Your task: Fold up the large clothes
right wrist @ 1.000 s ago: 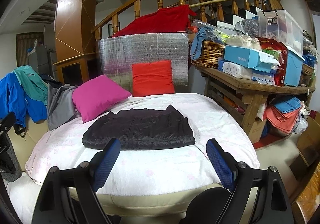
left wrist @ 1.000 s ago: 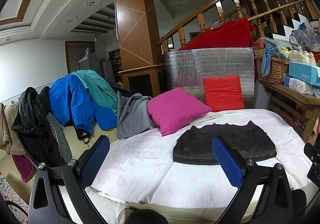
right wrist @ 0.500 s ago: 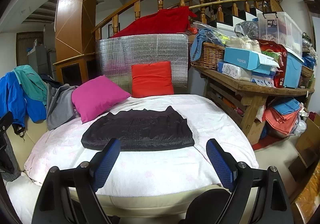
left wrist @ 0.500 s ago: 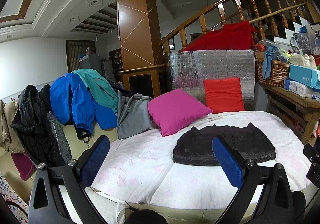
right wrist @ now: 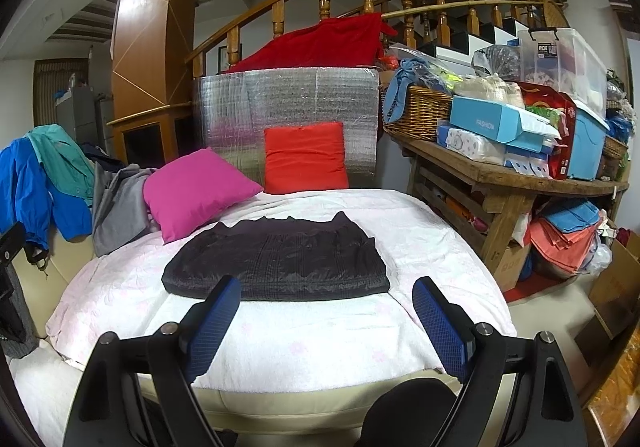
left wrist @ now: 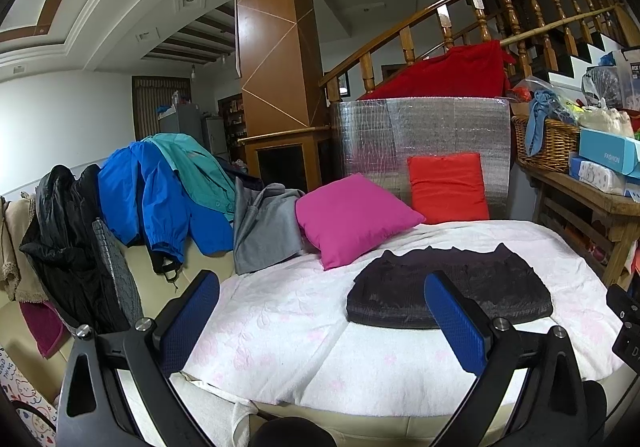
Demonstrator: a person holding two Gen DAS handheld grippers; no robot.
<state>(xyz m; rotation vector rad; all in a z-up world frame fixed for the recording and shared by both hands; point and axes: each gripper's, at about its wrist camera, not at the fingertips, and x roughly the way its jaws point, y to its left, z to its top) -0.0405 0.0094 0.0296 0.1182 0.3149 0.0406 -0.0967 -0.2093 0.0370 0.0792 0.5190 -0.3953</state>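
Note:
A dark folded garment (right wrist: 280, 263) lies flat in the middle of the white-and-pink cover (right wrist: 304, 331) on the round sofa seat; the left wrist view shows the garment (left wrist: 452, 287) to the right of centre. My right gripper (right wrist: 326, 283) is open, held back from the garment's near edge with nothing between its blue pads. My left gripper (left wrist: 320, 279) is open too, to the left of the garment and short of it. Several unfolded jackets hang over the sofa back at the left: a blue one (left wrist: 148, 191), a teal one (left wrist: 196, 171), a grey one (left wrist: 268, 227) and a black one (left wrist: 68, 239).
A pink cushion (right wrist: 196, 191) and a red cushion (right wrist: 304, 159) lean at the back of the seat before a silver foil panel (right wrist: 288, 99). A wooden table (right wrist: 500, 183) at the right carries boxes and a wicker basket (right wrist: 420, 111). Stair railing rises behind.

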